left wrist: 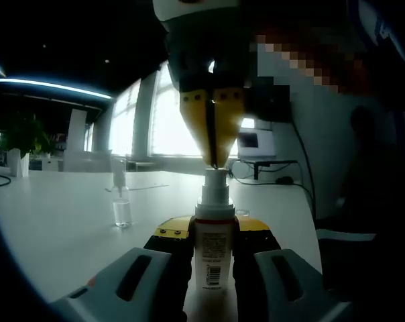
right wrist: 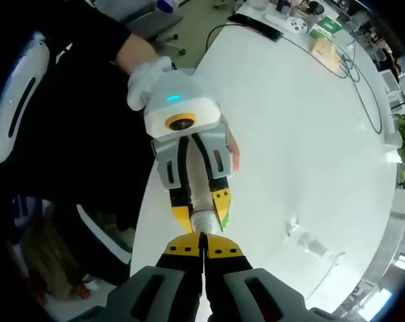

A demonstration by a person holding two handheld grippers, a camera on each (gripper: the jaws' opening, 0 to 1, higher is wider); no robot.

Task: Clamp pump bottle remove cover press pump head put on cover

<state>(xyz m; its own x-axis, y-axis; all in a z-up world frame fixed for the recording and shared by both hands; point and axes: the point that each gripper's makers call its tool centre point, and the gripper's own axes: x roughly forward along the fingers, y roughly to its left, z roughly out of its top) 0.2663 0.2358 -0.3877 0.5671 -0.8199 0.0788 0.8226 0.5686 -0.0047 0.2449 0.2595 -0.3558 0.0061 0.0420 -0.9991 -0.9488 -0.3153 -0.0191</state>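
Observation:
A white pump bottle (left wrist: 212, 251) with a barcode label stands upright, and my left gripper (left wrist: 212, 231) is shut on its body. From above, my right gripper (left wrist: 213, 161) comes down with its yellow fingertips shut together, their points resting on the pump head (left wrist: 214, 180). In the right gripper view my right gripper (right wrist: 202, 247) meets the pump head (right wrist: 204, 226) end on, and the left gripper (right wrist: 201, 209) clamps the bottle (right wrist: 198, 194) from the far side. The clear cover (left wrist: 122, 204) stands alone on the white table (left wrist: 62, 221), also seen as the cover (right wrist: 304, 239).
A gloved hand (right wrist: 146, 79) of a person in dark clothes holds the left gripper at the table's edge (right wrist: 149, 201). A potted plant (left wrist: 27, 142) stands far left. A screen (left wrist: 256, 142) and cables sit behind. Small boxes (right wrist: 325, 30) lie at the table's far end.

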